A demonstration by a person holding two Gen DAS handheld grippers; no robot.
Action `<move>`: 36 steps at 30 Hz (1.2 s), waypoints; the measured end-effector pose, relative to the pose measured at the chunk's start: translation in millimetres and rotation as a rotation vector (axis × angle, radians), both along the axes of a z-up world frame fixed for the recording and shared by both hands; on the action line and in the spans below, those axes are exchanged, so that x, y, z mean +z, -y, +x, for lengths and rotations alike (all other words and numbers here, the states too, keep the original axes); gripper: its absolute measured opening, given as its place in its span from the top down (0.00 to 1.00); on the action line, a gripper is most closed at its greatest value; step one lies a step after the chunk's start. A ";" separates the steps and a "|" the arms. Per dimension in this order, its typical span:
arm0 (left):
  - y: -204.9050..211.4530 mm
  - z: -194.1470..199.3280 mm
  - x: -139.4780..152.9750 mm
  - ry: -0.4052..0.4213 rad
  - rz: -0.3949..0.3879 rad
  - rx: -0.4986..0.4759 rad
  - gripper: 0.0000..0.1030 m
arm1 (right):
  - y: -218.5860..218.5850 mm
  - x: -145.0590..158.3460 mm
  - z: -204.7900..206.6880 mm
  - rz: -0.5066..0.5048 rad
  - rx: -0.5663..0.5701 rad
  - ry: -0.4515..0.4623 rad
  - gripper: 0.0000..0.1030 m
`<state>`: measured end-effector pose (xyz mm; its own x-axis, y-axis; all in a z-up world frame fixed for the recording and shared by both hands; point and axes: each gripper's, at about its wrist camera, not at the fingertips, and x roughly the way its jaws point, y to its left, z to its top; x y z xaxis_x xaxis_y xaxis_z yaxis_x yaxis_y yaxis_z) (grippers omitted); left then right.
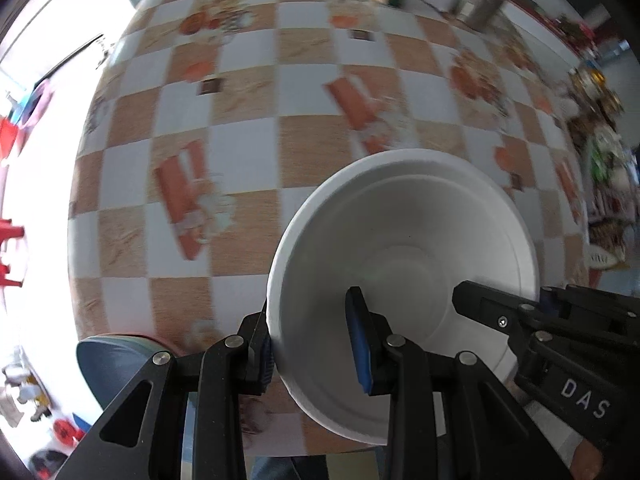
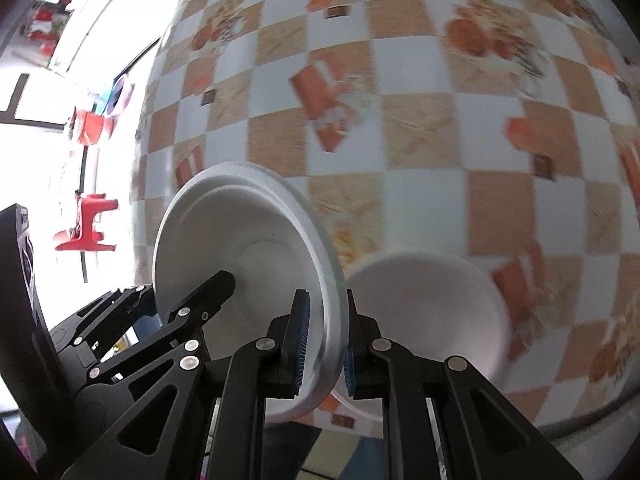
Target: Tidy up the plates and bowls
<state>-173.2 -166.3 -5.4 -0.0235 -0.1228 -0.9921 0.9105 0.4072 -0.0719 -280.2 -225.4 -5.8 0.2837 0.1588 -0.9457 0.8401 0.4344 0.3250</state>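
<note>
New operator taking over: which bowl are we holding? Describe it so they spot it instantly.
Find the table with the orange-and-white checked cloth. Above its near edge is a plain white bowl, open side toward the cameras. It alone is pinched at its rim from both sides, by the left gripper and right gripper; the white rounded shape beside it is in no jaws.

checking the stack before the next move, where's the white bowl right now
The white bowl is held over the checkered table, gripped at opposite rims by the left gripper and right gripper; in the right wrist view a second bowl sits just beyond it.
</note>
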 end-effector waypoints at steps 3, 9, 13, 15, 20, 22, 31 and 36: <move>10.6 -22.3 1.8 -0.009 -0.002 -0.062 0.67 | -2.5 3.2 -24.5 -0.002 -0.041 -0.023 0.83; 23.8 -61.1 -2.0 -0.025 0.004 -0.184 0.67 | -9.3 2.1 -68.0 -0.001 -0.111 -0.068 0.83; 27.4 -77.3 -9.8 -0.038 0.026 -0.230 0.67 | -14.0 -6.0 -86.5 0.014 -0.142 -0.092 0.83; 28.5 -82.3 -13.7 -0.037 0.037 -0.246 0.67 | -14.8 -10.1 -91.9 0.017 -0.147 -0.103 0.83; 29.7 -86.8 -15.9 -0.025 0.037 -0.261 0.62 | -15.1 -16.3 -97.1 0.010 -0.152 -0.114 0.83; 29.5 -86.3 -15.4 -0.031 0.037 -0.260 0.56 | -15.2 -16.2 -97.5 0.002 -0.154 -0.117 0.83; 23.3 -64.3 -0.7 0.010 -0.014 -0.208 0.23 | -11.6 -10.8 -108.8 -0.045 -0.175 -0.133 0.47; 19.6 -54.8 -9.5 -0.004 0.019 -0.163 0.20 | -11.4 -14.4 -108.4 -0.038 -0.175 -0.144 0.41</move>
